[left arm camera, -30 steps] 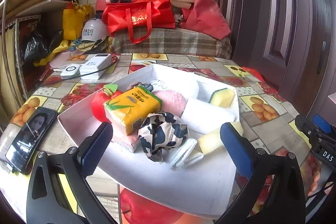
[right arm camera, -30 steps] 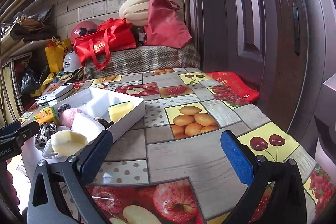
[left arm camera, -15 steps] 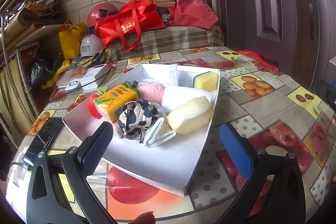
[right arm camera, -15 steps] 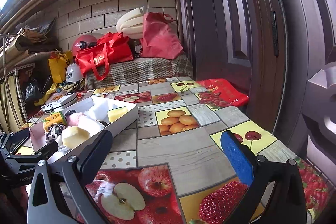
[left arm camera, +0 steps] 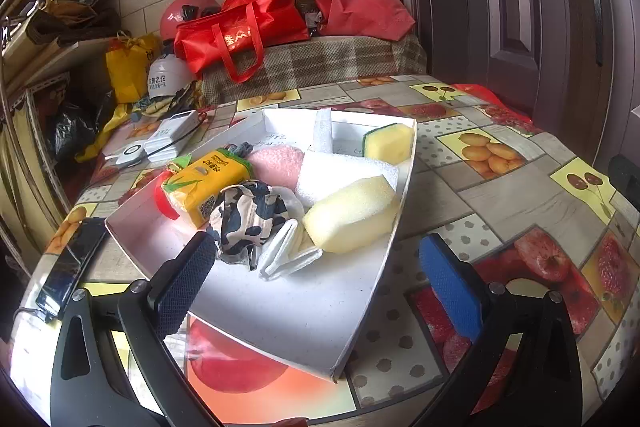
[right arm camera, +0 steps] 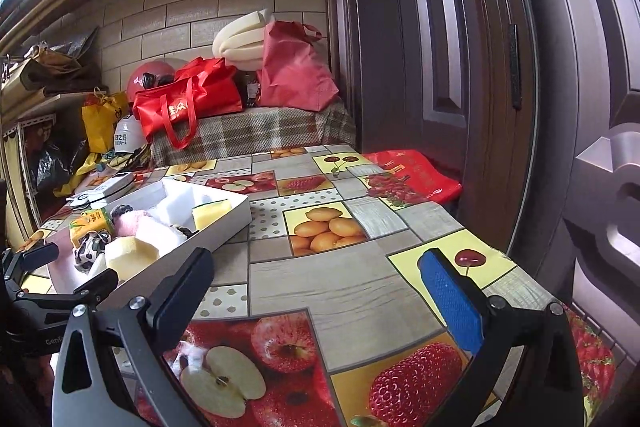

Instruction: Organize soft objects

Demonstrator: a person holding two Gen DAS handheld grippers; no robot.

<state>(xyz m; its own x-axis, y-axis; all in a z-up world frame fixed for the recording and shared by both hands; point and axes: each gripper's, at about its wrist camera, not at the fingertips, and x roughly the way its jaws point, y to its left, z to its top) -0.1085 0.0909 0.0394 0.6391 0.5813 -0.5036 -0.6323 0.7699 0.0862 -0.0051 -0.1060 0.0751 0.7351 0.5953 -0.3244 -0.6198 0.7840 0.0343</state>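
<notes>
A white box (left arm camera: 304, 311) on the fruit-print table holds several soft things: a pale yellow sponge (left arm camera: 352, 213), a cow-print cloth (left arm camera: 250, 215), a yellow tissue pack (left arm camera: 208, 183), a pink cloth (left arm camera: 276, 165), a white towel (left arm camera: 340, 173) and a yellow-green sponge (left arm camera: 388, 143). My left gripper (left arm camera: 316, 287) is open and empty, just in front of the box. My right gripper (right arm camera: 316, 295) is open and empty over bare table to the right of the box (right arm camera: 224, 227); the left gripper's body (right arm camera: 36, 303) shows at its left edge.
A phone (left arm camera: 72, 263) lies at the table's left edge. A white power bank (left arm camera: 172, 137) and round device lie behind the box. Red bags (left arm camera: 240, 27), helmets and foam sit on a plaid bench at the back. A dark door (right arm camera: 460, 67) stands at right.
Both grippers have pulled back and risen from the box, so more of the table shows. The things in the box have not moved.
</notes>
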